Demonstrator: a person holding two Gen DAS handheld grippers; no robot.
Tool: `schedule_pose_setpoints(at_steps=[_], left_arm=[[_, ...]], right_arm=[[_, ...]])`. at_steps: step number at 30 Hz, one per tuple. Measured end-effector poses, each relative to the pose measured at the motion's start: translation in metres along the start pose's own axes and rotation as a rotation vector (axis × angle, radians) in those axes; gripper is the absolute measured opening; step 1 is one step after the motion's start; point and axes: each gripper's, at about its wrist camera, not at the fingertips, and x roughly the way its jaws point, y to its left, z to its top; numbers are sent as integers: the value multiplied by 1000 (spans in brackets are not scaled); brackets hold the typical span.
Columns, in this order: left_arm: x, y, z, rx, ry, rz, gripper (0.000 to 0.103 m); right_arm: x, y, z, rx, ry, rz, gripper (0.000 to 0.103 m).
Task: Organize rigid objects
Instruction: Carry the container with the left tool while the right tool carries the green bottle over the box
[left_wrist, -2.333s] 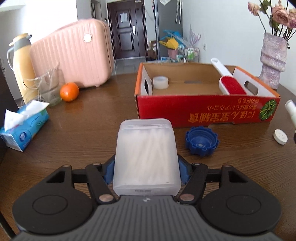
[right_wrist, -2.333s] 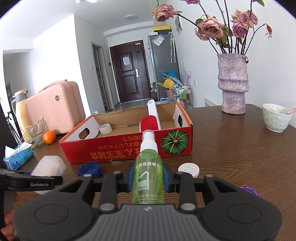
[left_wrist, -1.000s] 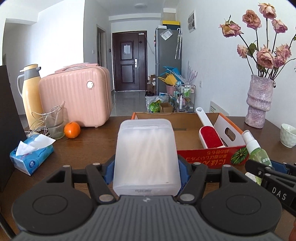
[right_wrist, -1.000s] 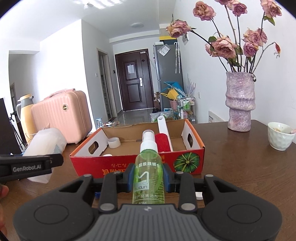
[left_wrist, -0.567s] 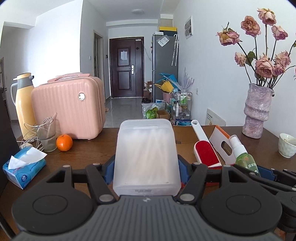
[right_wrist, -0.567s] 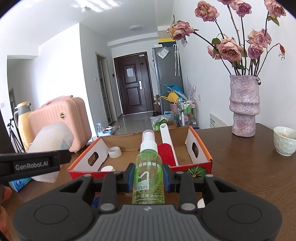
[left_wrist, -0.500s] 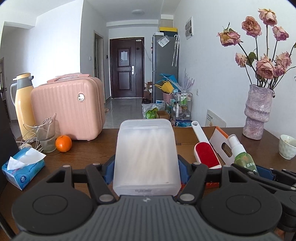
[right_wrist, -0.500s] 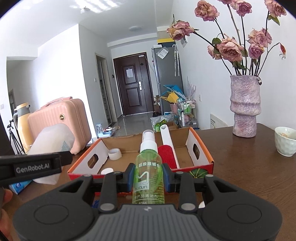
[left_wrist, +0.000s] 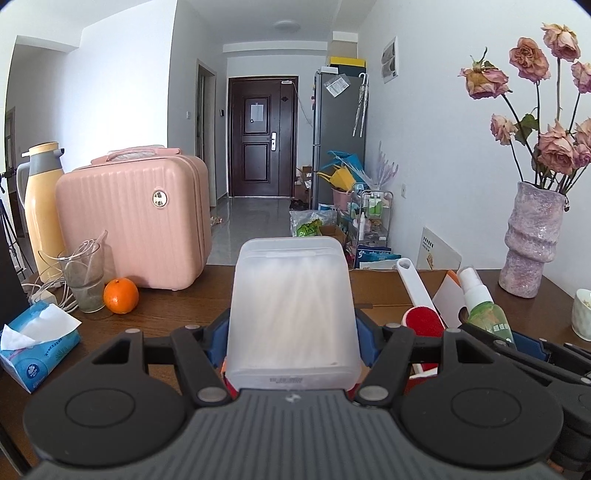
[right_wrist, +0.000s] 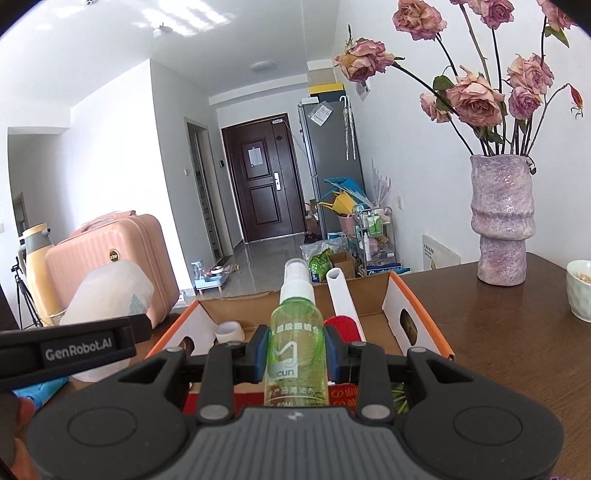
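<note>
Frosted plastic box (left_wrist: 293, 314) sits clamped upright between the pads of the left gripper (left_wrist: 291, 332), raised off the table (right_wrist: 517, 332). Green spray bottle (right_wrist: 297, 343) is pinched at its body by the right gripper (right_wrist: 297, 350), nozzle up, long axis vertical.

Cardboard box (right_wrist: 410, 317) lies directly ahead of and below both loads; its open top faces up. Right gripper looks nearer its front wall, the left alongside, toward the box's left side.

Inside: lint brush (right_wrist: 345, 310) along the right half, handle reaching the far wall; tape roll (right_wrist: 229, 331) near the left end. Free floor between them looks the likeliest drop spot; the brush may crowd the bottle.

Beyond the box's left end: pink case (left_wrist: 136, 221), orange (left_wrist: 120, 295), tissue pack (left_wrist: 37, 343). Vase (right_wrist: 502, 221) stands at the table's far right edge.
</note>
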Motion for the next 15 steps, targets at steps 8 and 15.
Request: schedule_pose_setpoints(at_steps=[8, 15], left_arm=[[25, 3, 4, -10, 28, 2, 66], [43, 2, 7, -3, 40, 2, 66]], right_arm=[[21, 1, 4, 8, 4, 6, 30], [42, 0, 7, 15, 14, 4, 30]])
